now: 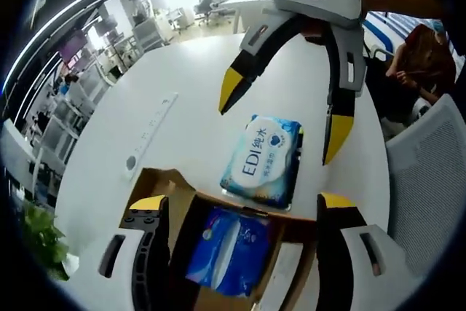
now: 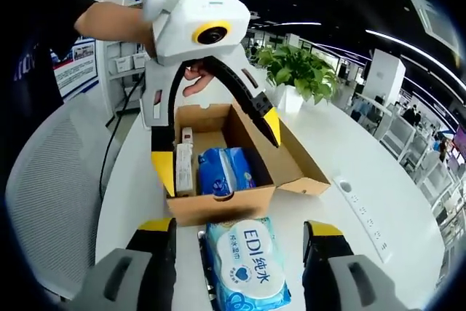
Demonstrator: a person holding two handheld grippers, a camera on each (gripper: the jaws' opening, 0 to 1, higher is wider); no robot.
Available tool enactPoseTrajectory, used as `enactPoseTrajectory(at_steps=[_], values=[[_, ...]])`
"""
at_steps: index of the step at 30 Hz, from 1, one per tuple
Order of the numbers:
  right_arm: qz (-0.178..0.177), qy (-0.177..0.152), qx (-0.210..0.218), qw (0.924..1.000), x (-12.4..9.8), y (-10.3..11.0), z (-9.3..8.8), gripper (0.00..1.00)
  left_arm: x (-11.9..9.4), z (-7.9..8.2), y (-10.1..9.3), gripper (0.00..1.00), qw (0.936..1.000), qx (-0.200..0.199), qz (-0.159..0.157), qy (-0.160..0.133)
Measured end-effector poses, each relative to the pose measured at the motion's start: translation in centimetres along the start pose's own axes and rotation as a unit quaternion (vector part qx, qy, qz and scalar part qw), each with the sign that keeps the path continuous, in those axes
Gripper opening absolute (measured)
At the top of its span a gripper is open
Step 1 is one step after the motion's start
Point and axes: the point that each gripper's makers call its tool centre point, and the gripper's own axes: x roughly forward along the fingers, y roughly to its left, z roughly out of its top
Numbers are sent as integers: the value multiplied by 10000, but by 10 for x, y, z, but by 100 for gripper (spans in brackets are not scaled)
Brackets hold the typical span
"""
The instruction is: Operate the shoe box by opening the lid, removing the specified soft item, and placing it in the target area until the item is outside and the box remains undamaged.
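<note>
Right gripper view puts the EDI wipes pack (image 2: pixel 247 266) flat on the white worktop (image 2: pixel 349 151), between your right gripper (image 2: pixel 240 238) fingers and just outside the near wall of the open shoe box (image 2: pixel 218 205). The fingers stand spread on either side of the pack, and neither looks to be touching it. The pack's long axis runs straight along the line of the fingers, away from you toward the box, so its narrow width sits across the gap: that is the relation to watch. Judging by this, the pack is already out of the box and resting in front of it, so the remaining work for this arm is probably just to clear away without dragging it.

In the left gripper view the same pack (image 1: pixel 263 159) lies beyond the box edge (image 1: pixel 240 202), under the right gripper (image 1: pixel 287 118), whose yellow tips straddle it. Your left gripper (image 1: pixel 244 213) hangs over the box interior with fingers also spread wide and holding nothing. A 2nd soft blue pack (image 1: pixel 229 249) is inside the box, right below those fingers, so the left arm is the nearer one to it. Its long axis runs roughly along your fingers too. A white power strip (image 1: pixel 151 132) lies on the worktop off to one side, well apart from both packs.
</note>
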Motion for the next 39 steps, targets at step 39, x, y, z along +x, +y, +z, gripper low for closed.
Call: enactPoseTrajectory(at_steps=[39], values=[[235, -23, -367, 9990, 65, 17, 26, 48, -11, -93, 31, 55, 9969, 76, 245, 747]])
